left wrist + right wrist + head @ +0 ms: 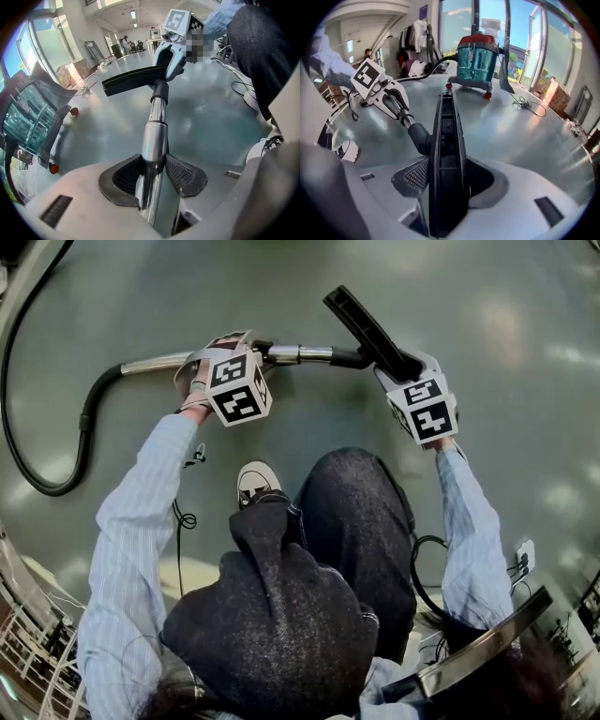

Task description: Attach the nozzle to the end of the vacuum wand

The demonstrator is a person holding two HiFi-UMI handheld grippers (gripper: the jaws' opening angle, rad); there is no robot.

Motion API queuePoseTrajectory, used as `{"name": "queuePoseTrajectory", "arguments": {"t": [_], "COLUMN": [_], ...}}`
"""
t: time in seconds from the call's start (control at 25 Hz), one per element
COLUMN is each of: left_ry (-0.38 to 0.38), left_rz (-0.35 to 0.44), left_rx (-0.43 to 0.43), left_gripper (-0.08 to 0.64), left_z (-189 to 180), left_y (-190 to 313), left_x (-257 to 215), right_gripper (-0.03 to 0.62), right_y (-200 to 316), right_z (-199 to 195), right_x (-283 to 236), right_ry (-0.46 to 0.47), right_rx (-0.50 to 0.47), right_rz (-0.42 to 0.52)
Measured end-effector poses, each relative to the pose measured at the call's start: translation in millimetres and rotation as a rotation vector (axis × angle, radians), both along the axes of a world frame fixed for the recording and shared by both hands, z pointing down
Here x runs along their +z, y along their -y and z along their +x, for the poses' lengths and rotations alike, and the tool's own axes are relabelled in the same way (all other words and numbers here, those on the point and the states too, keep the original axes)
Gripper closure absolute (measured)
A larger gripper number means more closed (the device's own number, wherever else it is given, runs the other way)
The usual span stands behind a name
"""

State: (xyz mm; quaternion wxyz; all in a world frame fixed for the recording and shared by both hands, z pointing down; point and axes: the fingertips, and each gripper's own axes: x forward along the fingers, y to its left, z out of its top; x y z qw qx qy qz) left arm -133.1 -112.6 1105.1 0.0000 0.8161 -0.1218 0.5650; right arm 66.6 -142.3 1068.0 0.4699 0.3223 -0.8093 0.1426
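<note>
My left gripper [242,349] is clamped on the shiny silver metal vacuum wand [302,354]. In the left gripper view its two ribbed pads [125,177] press against either side of the tube [154,136], with the jaws standing fairly wide around it. In the head view the wand runs level across the upper middle of the frame.

My right gripper [405,368] grips the long, flat black plastic nozzle [364,326]. In the right gripper view the nozzle [447,140] stands on edge between the jaws and fills the gap, with its open underside facing the camera.

In the head view the nozzle slants up and to the left from the right gripper. Its round black neck [419,136] meets the wand's end just left of that gripper. I cannot tell whether the neck is pushed fully home.

A black ribbed hose [82,432] leaves the wand's other end at upper left and curls down the left side over the grey-green glossy floor [487,296]. In the upper middle of the right gripper view, a teal canister vacuum with a red lid [476,58] stands on the floor, well away from the nozzle.
</note>
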Motion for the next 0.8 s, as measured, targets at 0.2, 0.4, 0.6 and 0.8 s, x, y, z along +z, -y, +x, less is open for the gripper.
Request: {"name": "queuePoseTrajectory", "arguments": {"t": [0.2,0.4,0.6,0.8], "left_ry": [0.02,0.031,0.08,0.04], "left_rz": [0.015,-0.002,-0.004,-0.032], "left_rx": [0.019,0.022,0.061,0.014], "left_gripper": [0.388,0.388,0.389,0.388], "left_z": [8,7,12,16], "left_y": [0,6,5,5], "left_x": [-6,-10,-4,-2], "right_gripper": [0.367,0.367,0.367,0.367], "right_y": [1,10,9,5], "right_z": [-11,-21,-23,-21], "right_x": [-11,-20,-9,2], "right_ry": [-0.003,0.032,0.001,0.008], "right_rx": [-0.064,-0.058,-0.034,-0.004], "right_rz": [0.095,0.074,0.031,-0.02]}}
